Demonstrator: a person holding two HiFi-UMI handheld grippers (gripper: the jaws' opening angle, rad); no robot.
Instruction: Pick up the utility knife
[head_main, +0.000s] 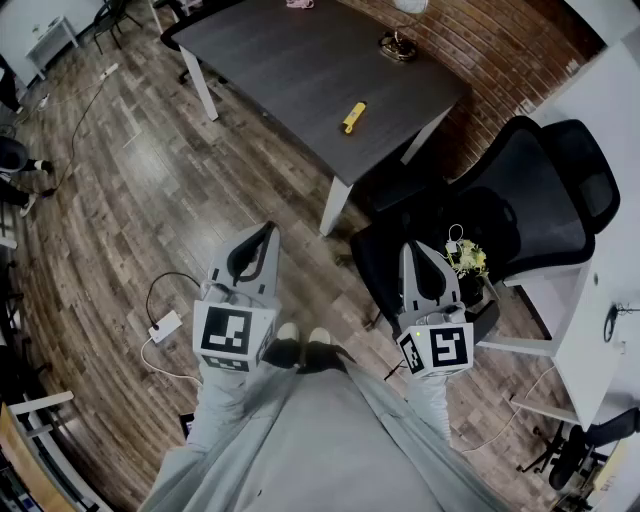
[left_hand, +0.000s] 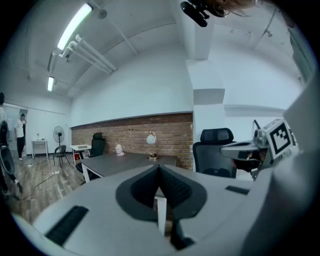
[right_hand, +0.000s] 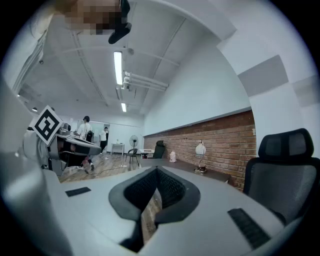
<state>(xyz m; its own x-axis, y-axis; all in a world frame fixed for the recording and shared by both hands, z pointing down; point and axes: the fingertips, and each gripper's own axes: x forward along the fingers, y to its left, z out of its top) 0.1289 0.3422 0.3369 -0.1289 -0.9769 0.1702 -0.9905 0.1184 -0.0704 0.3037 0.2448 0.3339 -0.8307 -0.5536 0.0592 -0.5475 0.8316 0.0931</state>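
The yellow utility knife (head_main: 353, 117) lies on the dark table (head_main: 300, 60) far ahead, near its front right corner. Both grippers are held close to the person's body, well short of the table. My left gripper (head_main: 268, 230) points toward the table, its jaws shut with nothing between them. My right gripper (head_main: 411, 246) is to its right, above a black office chair (head_main: 520, 190), also shut and empty. In the left gripper view the jaws (left_hand: 159, 168) meet and the table (left_hand: 125, 162) lies beyond them. The right gripper view shows that gripper (right_hand: 156, 171) the same. Neither gripper view shows the knife.
A lamp (head_main: 398, 45) stands at the table's far right by the brick wall. A white desk (head_main: 620, 200) runs along the right. A power adapter with cable (head_main: 165, 326) lies on the wooden floor at left. Small flowers (head_main: 466, 258) sit by the chair. People stand far left.
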